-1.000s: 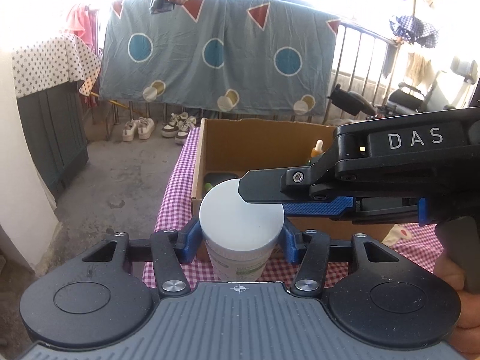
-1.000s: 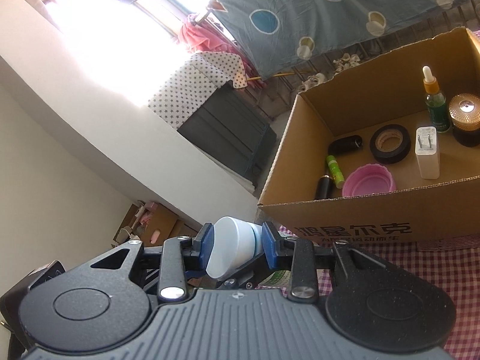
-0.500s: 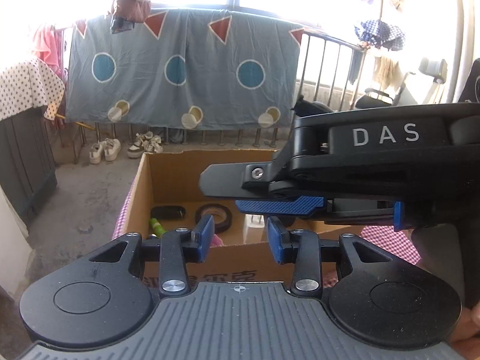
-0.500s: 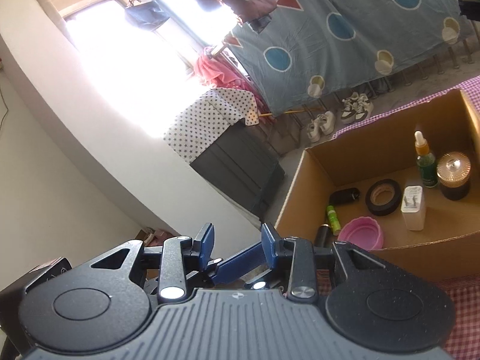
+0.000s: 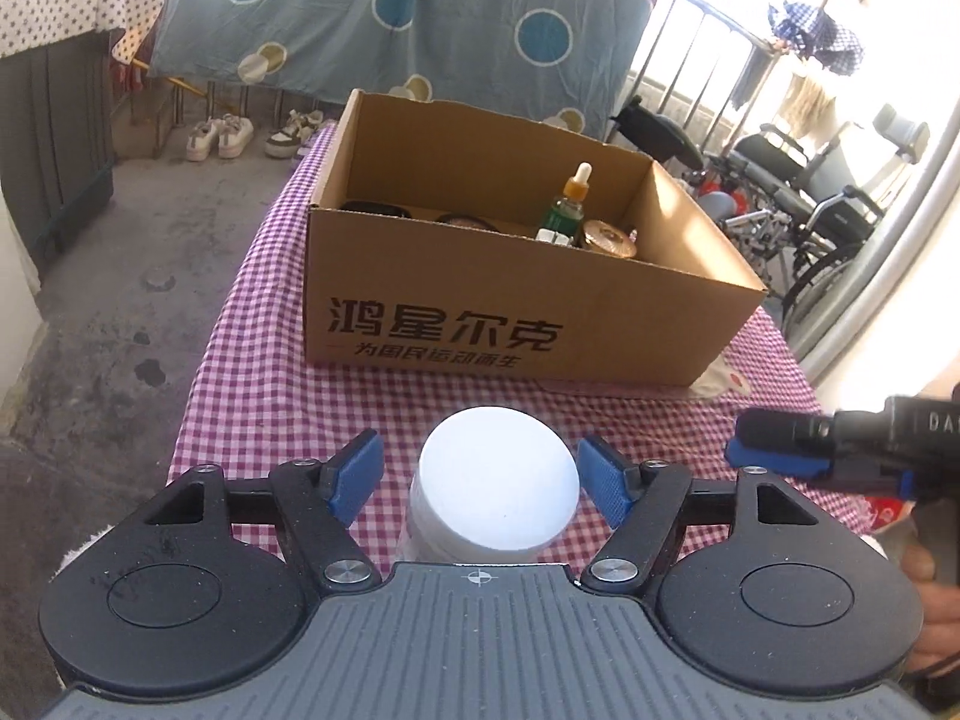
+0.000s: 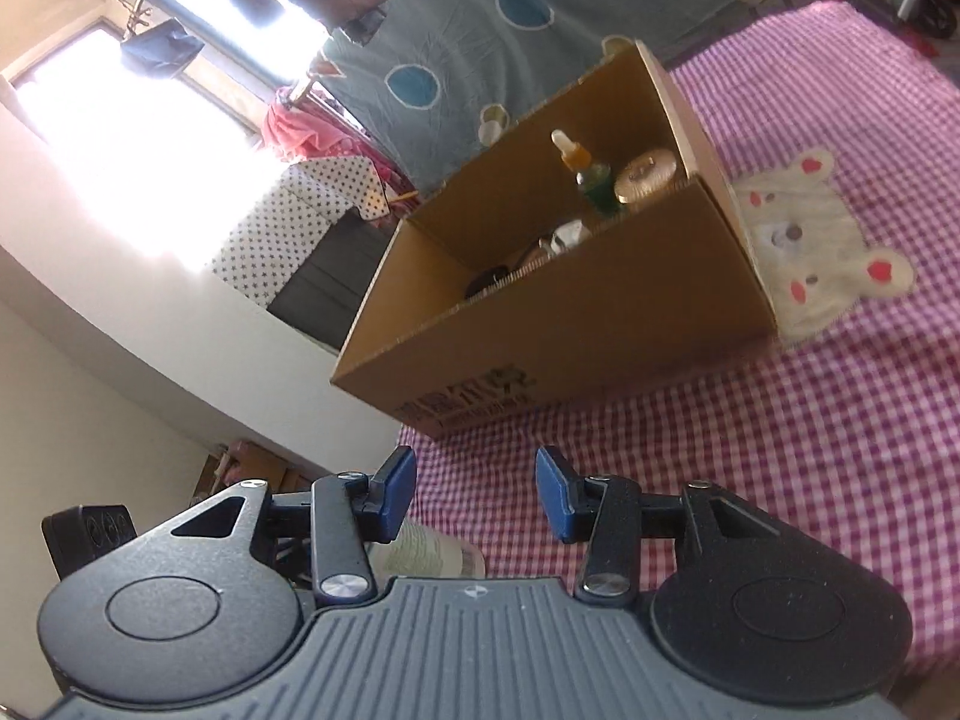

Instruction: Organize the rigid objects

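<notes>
A white-lidded jar (image 5: pixel 498 492) stands upright on the pink checked tablecloth (image 5: pixel 252 372), right between the blue pads of my left gripper (image 5: pixel 480 480). The left jaws are opening, and a gap shows on each side of the lid. My right gripper (image 5: pixel 774 453) hovers low over the cloth to the right of the jar. In the right wrist view my right gripper (image 6: pixel 475 492) has its jaws opening with only cloth between them. The jar's labelled side (image 6: pixel 432 552) peeks out under its left finger. The cardboard box (image 5: pixel 510 312) stands beyond the jar.
The box holds a green dropper bottle (image 5: pixel 567 204), a gold-lidded jar (image 5: pixel 609 238) and other small items. A bear-patterned cloth (image 6: pixel 822 252) lies at the box's right. The table's left edge drops to a concrete floor (image 5: pixel 120 300). Wheelchairs (image 5: pixel 798 198) stand at far right.
A second ago both grippers held the jar near the box. Half a second ago neither view showed it. Now it stands on the cloth between wider left jaws, and the right gripper has moved off right.
</notes>
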`<state>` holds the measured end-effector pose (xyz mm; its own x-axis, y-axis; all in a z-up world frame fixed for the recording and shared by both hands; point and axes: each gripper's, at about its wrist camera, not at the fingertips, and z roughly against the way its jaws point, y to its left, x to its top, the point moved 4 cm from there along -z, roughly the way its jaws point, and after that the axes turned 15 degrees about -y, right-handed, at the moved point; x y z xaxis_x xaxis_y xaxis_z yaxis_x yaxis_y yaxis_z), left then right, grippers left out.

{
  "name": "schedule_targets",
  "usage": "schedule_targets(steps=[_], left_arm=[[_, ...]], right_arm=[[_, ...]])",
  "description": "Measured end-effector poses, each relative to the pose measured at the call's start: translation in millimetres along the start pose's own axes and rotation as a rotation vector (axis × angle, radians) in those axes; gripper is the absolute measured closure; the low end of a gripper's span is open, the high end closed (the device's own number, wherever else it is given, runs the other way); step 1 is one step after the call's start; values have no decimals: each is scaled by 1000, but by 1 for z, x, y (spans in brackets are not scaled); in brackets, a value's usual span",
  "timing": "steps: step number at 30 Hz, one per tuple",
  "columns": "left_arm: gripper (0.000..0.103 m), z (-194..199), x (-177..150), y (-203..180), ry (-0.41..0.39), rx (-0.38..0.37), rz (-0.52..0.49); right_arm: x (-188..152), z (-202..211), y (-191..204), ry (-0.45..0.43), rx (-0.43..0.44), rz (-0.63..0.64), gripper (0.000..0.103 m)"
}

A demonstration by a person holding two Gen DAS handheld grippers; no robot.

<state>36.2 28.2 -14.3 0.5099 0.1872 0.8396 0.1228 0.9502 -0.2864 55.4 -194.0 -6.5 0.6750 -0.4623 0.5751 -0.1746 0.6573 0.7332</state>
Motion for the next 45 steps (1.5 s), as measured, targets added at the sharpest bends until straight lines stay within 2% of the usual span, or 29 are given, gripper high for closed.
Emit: schedule_targets(steps=[4, 9, 11, 13, 14, 20, 23, 25, 30, 37, 45], left_arm=[[31, 6, 12, 0, -56, -9, -3], [30, 2, 11, -9, -60, -55, -25], [27, 5, 9, -10, -71, -70, -29], [13, 8, 7, -11, -69, -96, -32], [11, 9, 6, -12, -60, -105, -40], [9, 9, -7, -13, -21, -103, -122], [13, 7, -12, -12, -21, -116, -126], [25, 6, -13, -12, -27, -120, -129], [40, 0, -19, -11, -16, -121, -136], [47, 1, -21, -15, -44, -91, -176], [50, 12, 0, -32, -89, -105, -200]], right_arm=[[-15, -5, 1, -17, 31, -22, 56], [-15, -14, 12, -12, 34, 18, 56], [-16, -12, 18, -18, 50, 31, 56], [-17, -14, 24, -11, 62, 53, 56], [-18, -17, 26, 0, 65, 58, 56], [-19, -29, 27, 34, 90, -19, 56], [-16, -31, 28, 41, 104, -65, 56], [-15, -34, 31, 50, 121, -82, 56], [-19, -50, 46, 100, 139, -69, 56], [-31, -67, 54, 150, 97, -5, 57], [-11, -50, 69, 111, 127, 39, 58]])
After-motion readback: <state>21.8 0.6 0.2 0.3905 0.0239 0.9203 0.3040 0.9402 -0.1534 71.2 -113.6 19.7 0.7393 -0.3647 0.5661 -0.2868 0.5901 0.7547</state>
